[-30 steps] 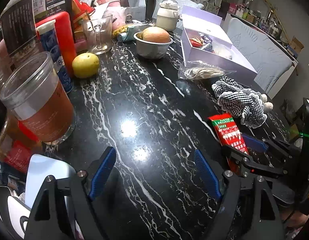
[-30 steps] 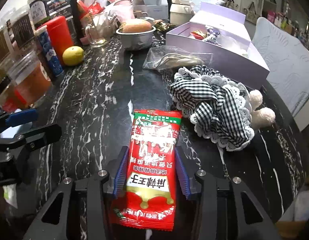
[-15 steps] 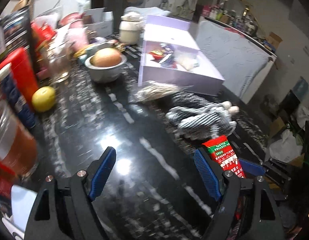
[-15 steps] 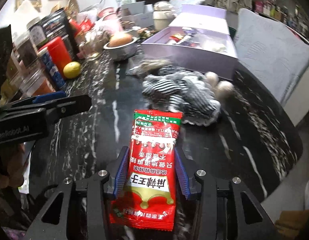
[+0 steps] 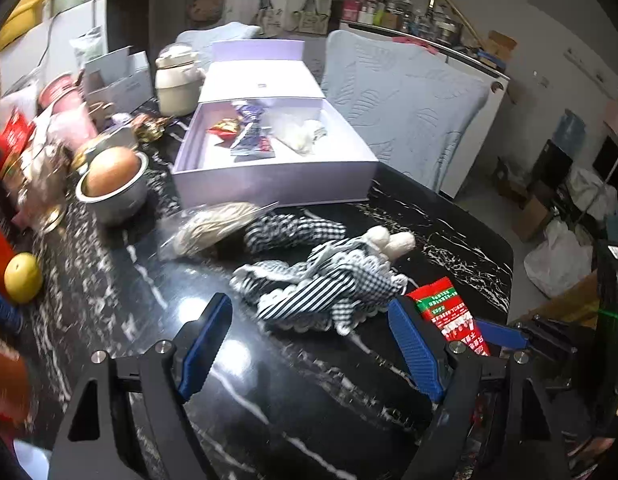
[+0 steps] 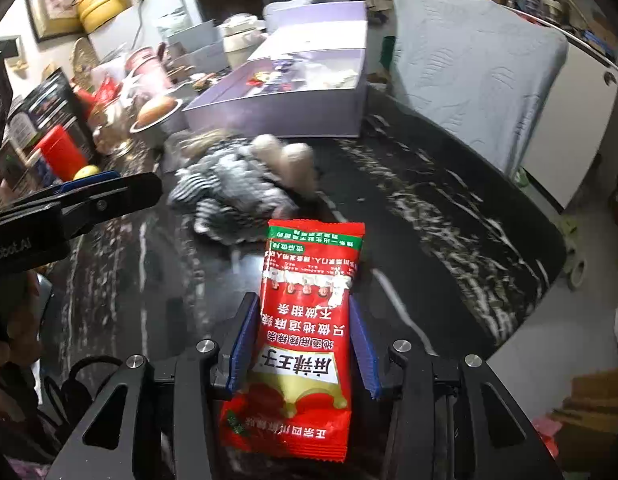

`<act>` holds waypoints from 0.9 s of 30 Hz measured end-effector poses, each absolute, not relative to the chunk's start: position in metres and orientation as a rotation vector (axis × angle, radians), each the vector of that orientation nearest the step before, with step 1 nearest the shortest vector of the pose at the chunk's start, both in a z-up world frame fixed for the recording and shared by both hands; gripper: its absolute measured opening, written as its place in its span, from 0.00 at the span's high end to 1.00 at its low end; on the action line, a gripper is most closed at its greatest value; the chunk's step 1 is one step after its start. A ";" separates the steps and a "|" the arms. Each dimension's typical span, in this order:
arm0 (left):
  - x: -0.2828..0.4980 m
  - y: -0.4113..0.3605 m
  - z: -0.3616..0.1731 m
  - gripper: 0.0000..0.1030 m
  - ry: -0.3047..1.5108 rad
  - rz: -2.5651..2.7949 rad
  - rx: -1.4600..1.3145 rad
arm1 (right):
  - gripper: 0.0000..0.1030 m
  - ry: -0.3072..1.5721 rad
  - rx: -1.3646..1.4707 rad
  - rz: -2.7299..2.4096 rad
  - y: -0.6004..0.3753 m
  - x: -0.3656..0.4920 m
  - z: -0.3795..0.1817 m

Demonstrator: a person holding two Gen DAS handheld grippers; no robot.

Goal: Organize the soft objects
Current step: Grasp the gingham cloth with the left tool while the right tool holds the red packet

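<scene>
From the left wrist view, the left gripper (image 5: 309,344) has its two blue ribbed fingers (image 5: 207,342) spread wide with nothing between them, above a glossy black table (image 5: 449,232) veined with white like marble. Just beyond the fingertips lies a soft toy (image 5: 325,284) in black-and-white checked and striped cloth with a scalloped lace edge; its pale plush feet point toward the far right. Beside it, to the left, is a crinkled clear plastic bag (image 5: 213,226) holding something tan and stringy. Behind both stands an open lilac cardboard box (image 5: 269,178), rectangular with its lid tipped back, with a few small wrappers and a clear bag inside. Left of the box sits a round metal bowl (image 5: 117,200) holding a smooth brown rounded thing, and a yellow round fruit (image 5: 23,278) lies nearer the left edge. At the right, a shiny red packet (image 5: 449,314) shows, gripped by the right gripper (image 5: 497,334).

From the right wrist view, the right gripper (image 6: 305,342) is closed on the red packet (image 6: 305,336), its blue ribbed fingers (image 6: 241,346) pressing the packet's two long sides. The packet is flat, glossy foil with a green band at its far end and a crimped seam, and is held above the table (image 6: 469,232). Past it the soft toy (image 6: 237,190) lies blurred on the table, with the lilac box (image 6: 301,114) behind. The left gripper (image 6: 121,194) juts in from the left.
</scene>
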State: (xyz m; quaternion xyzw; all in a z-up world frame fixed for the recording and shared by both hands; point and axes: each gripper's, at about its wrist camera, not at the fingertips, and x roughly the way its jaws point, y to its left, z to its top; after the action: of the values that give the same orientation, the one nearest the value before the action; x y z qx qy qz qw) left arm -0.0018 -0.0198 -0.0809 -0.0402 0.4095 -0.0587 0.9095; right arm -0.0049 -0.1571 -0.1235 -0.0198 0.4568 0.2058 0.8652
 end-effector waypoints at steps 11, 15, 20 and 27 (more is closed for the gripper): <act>0.044 -0.026 -0.080 0.22 0.830 -0.135 -0.021 | 0.57 0.959 -0.004 0.386 -0.186 0.026 -0.129; 0.066 -0.025 -0.082 0.22 0.836 -0.148 0.001 | 0.57 0.964 -0.002 0.382 -0.187 0.039 -0.130; 0.091 -0.028 -0.089 0.22 0.849 -0.190 0.019 | 0.57 0.976 0.010 0.386 -0.189 0.053 -0.130; 0.122 -0.030 -0.112 0.29 0.925 -0.249 0.009 | 0.57 0.974 0.003 0.393 -0.188 0.069 -0.128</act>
State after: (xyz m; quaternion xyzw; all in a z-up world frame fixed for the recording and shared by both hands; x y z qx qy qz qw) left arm 0.1215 -0.0295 -0.1123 0.0042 0.4450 -0.1199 0.8875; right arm 0.0691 -0.1883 -0.1281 0.0015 0.4647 0.1876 0.8654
